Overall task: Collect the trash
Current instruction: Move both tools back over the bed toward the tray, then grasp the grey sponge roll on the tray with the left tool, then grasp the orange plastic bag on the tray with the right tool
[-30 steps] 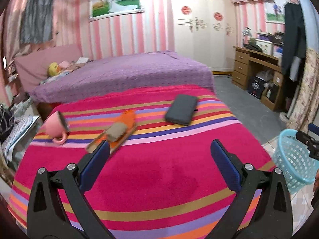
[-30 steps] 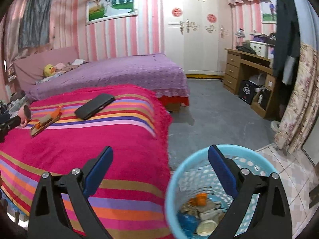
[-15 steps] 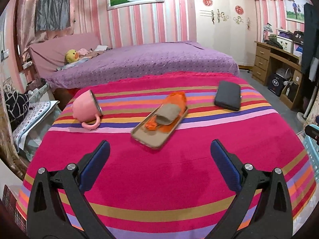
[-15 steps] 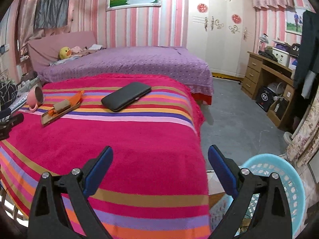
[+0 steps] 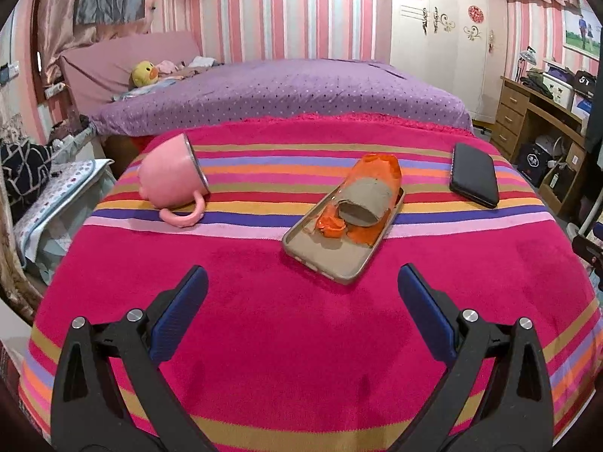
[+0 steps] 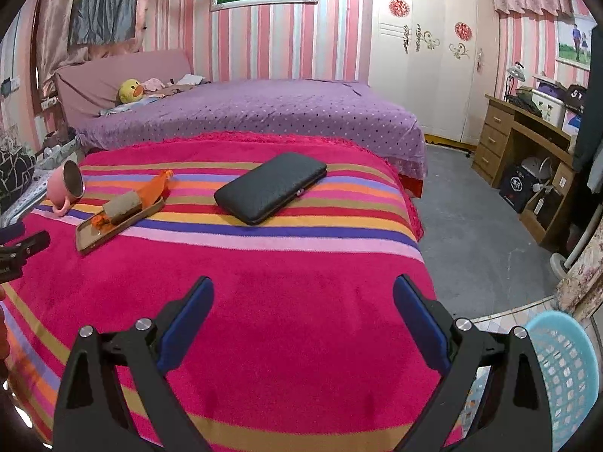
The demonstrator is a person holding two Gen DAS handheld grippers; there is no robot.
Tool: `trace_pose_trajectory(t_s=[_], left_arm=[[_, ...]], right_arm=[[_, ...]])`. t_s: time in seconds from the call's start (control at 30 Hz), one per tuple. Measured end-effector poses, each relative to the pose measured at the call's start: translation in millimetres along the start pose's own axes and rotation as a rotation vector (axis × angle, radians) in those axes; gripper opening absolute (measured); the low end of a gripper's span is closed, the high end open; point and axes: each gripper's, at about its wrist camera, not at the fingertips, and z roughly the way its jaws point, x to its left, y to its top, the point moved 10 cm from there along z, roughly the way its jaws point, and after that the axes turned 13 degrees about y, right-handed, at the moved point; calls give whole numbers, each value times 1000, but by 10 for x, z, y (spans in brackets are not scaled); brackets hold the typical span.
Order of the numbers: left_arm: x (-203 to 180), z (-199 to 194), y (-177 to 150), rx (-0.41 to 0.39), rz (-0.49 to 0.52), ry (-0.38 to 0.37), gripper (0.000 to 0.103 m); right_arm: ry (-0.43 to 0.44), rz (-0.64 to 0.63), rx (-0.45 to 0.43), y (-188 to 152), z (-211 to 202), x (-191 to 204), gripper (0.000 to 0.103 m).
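Note:
A cardboard tube (image 5: 367, 199) and orange wrapper scraps (image 5: 371, 173) lie on a beige phone case (image 5: 339, 241) on the striped red blanket (image 5: 301, 339). My left gripper (image 5: 301, 286) is open and empty, just short of the case. The same pile shows in the right wrist view, tube (image 6: 122, 203) on case (image 6: 113, 226). My right gripper (image 6: 303, 295) is open and empty over the blanket's near right part. A light blue trash basket (image 6: 565, 369) stands on the floor at the lower right.
A pink mug (image 5: 173, 179) lies on its side left of the case. A black wallet (image 5: 473, 179) lies to the right, also in the right wrist view (image 6: 271, 186). A purple bed (image 5: 282, 90) is behind, a wooden desk (image 6: 527, 139) to the right.
Both grippers swung left from the basket toward the blanket. The left one moved closer to the case with the tube. The basket slid to the right view's edge.

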Motion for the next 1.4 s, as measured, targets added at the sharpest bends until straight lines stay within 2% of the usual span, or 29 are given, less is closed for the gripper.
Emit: trace_pose_trajectory(t_s=[0.1, 0.3, 0.4, 0.57, 0.67, 0.8, 0.93, 1.03, 1.17, 1.4], left_arm=[[-43, 106, 69, -3, 19, 7, 97], [-159, 308, 249, 9, 21, -28, 97], [-290, 440, 364, 7, 63, 2, 97], [-561, 669, 401, 53, 113, -30, 85], [-670, 789, 375, 77, 143, -24, 77], [-782, 863, 342, 109, 158, -67, 51], [-780, 755, 386, 68, 157, -85, 46], [-695, 598, 431, 35, 141, -92, 46], [-397, 328, 501, -3, 75, -90, 46], [437, 123, 359, -21, -5, 54, 46]], right_arm=[[11, 20, 2, 49, 99, 18, 94], [24, 19, 40, 109, 394, 20, 94], [23, 26, 51, 135, 490, -19, 94], [38, 64, 52, 141, 557, -89, 94], [36, 80, 43, 162, 580, -125, 94], [38, 98, 46, 146, 642, -161, 94], [42, 105, 47, 141, 695, -163, 94], [55, 108, 43, 156, 711, -109, 94], [73, 81, 51, 171, 767, 72, 94], [165, 37, 73, 177, 873, 598, 94]])
